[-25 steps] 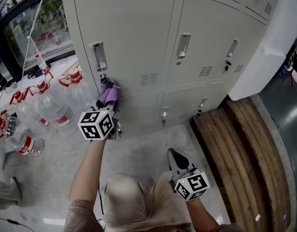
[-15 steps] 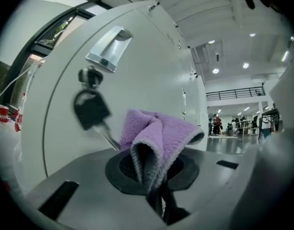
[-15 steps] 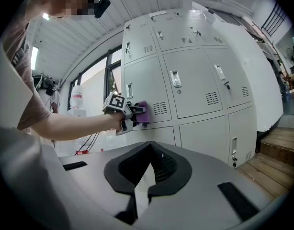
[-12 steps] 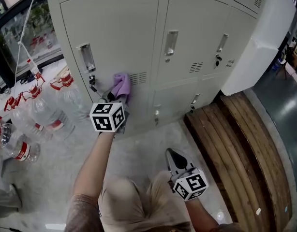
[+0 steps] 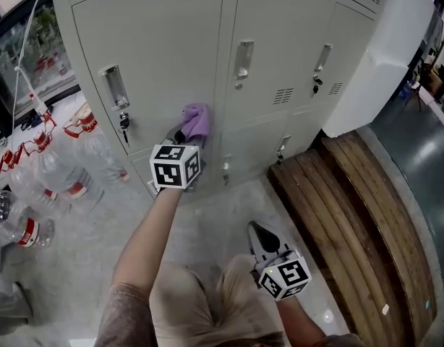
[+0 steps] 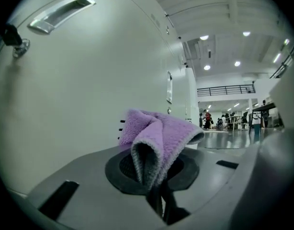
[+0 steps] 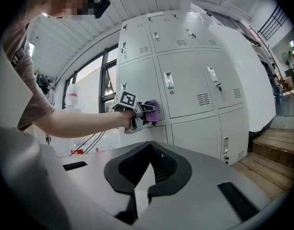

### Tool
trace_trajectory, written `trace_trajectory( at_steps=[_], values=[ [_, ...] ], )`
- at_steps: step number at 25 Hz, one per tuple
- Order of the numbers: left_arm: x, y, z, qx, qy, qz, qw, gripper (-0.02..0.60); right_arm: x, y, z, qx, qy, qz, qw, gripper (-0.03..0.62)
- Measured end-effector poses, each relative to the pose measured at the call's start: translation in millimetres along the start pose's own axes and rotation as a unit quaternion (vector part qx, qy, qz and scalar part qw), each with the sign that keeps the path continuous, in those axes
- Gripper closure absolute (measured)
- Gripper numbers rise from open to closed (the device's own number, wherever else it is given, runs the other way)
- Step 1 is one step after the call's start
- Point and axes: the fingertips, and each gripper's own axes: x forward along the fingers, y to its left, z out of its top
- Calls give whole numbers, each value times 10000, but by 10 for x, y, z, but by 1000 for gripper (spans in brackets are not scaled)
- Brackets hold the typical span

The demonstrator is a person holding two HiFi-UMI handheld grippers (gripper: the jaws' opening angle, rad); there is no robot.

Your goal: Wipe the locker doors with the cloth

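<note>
A purple fleecy cloth (image 6: 159, 135), bunched into a folded wad with a grey inner face, is pinched between the jaws of the left gripper (image 6: 156, 188). It lies against a pale grey metal locker door (image 5: 160, 56), low near the door's right edge, just beside the vent slots (image 6: 122, 126). The doors are shut.

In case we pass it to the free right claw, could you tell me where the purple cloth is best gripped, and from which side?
Probably the folded flap of the purple cloth sticking out past the left claw, approached from the side away from the locker door: the fold stands free there, while its base is pinched shut.
</note>
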Motion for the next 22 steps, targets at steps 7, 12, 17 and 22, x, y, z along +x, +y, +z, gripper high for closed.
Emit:
trace_trajectory(
  at_steps=[7,12,17,22],
  values=[
    [253,-238,-96,-69,151,-301,9994,543,-65,-56,8,-44,47,-139,9999,597],
    [362,-421,-203,-297,221,-614,9974,543,-118,-139,13,-70,52,-266,9996,597],
    [325,-584,-287,-370,288,-1072,9931,543,-121,-161,9,-69,48,-285,9996,597],
    [120,-646,-199,-646,216,-1358,9884,543,-48,-103,14,-42,21,-182,9998,597]
  ],
)
